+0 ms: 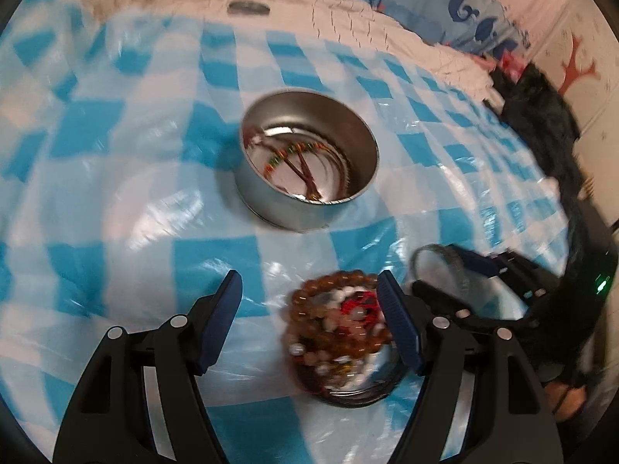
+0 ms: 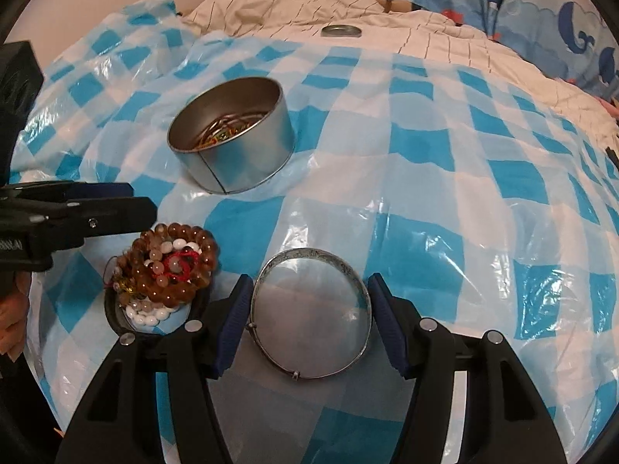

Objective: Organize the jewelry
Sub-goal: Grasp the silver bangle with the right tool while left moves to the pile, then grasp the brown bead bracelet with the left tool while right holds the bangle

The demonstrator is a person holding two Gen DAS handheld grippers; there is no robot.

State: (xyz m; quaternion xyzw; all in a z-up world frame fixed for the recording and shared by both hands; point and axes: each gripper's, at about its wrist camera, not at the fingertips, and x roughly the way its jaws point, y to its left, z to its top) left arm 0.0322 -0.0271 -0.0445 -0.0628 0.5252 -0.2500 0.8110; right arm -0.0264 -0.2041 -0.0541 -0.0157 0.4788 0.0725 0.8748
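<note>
two grippers work over a blue-and-white checked plastic sheet (image 2: 418, 162) spread on a bed. our left gripper (image 1: 309, 321) has its blue-padded fingers spread wide, with a pile of amber, white and red beaded bracelets (image 1: 338, 328) between them, close against the right finger (image 1: 398, 324); we cannot tell whether that finger touches it. in the right wrist view the same pile (image 2: 166, 270) lies heaped on a small dark dish just left of our right gripper (image 2: 307, 321). that gripper's fingers stand wide too, one on each side of a thin silver metal bangle (image 2: 311, 313) lying flat on the sheet, both near its rim. farther back stands a round silver metal tin (image 2: 236, 154), open, holding thin cords and bracelets with green and orange beads (image 1: 298, 162). a round metal lid (image 2: 341, 31) rests on the striped cream bedding (image 2: 445, 46) beyond.
</note>
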